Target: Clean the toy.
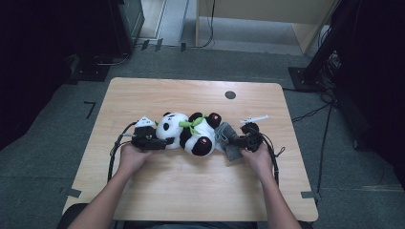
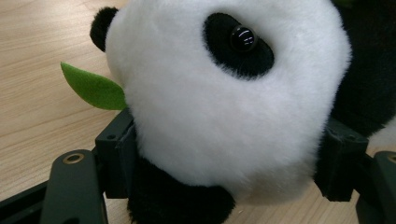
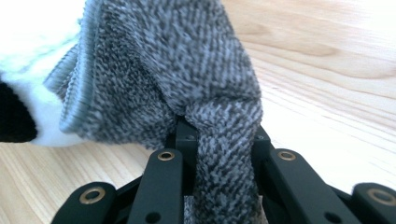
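A black-and-white plush panda (image 1: 191, 133) with a green leaf scarf lies on its side mid-table. My left gripper (image 1: 160, 142) is shut on its white head (image 2: 224, 102), with a jaw pressed to each side. A green felt leaf (image 2: 93, 88) sticks out beside the head. A grey knitted cloth (image 1: 228, 139) lies against the panda's lower body. My right gripper (image 1: 236, 141) is shut on a fold of that grey cloth (image 3: 224, 140), which bunches up between the jaws in the right gripper view.
The wooden table (image 1: 191, 191) has a round dark grommet (image 1: 230, 94) near its far edge. Cables (image 1: 114, 150) trail from both grippers along the table. Dark equipment stands and floor cables surround the table.
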`<state>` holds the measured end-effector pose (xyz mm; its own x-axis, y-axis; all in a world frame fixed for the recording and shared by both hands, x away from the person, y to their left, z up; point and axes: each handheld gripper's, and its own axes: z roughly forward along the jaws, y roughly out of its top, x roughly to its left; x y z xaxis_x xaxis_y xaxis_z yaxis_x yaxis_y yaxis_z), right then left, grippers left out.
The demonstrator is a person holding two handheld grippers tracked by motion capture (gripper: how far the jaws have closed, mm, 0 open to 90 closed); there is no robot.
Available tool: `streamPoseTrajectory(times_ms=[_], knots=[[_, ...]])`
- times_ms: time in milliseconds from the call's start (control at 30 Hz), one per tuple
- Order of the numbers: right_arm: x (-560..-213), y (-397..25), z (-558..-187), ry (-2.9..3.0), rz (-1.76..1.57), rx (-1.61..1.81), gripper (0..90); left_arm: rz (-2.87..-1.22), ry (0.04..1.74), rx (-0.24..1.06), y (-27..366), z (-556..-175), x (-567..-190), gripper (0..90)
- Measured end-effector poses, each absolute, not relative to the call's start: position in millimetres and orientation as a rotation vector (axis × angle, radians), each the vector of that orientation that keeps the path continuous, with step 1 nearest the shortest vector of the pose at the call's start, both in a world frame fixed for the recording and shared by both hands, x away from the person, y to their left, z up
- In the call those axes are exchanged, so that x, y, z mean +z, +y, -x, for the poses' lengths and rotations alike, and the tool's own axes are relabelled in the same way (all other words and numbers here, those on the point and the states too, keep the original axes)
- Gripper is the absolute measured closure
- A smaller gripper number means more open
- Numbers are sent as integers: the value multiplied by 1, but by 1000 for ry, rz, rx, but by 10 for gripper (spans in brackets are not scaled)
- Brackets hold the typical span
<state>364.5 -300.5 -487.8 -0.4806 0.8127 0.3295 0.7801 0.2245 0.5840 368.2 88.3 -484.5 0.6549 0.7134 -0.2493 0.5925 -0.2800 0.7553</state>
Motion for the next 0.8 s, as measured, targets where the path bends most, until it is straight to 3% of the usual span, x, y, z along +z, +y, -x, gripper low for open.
streamPoseTrajectory(times_ms=[333, 800], knots=[[-440, -301, -350, 2337, -1475, 1360, 753, -1980, 1021, 172, 88, -368, -485, 243], [-389, -247, -322, 2436, -1206, 1545, 741, -1981, 1020, 195, 87, -366, -487, 240]])
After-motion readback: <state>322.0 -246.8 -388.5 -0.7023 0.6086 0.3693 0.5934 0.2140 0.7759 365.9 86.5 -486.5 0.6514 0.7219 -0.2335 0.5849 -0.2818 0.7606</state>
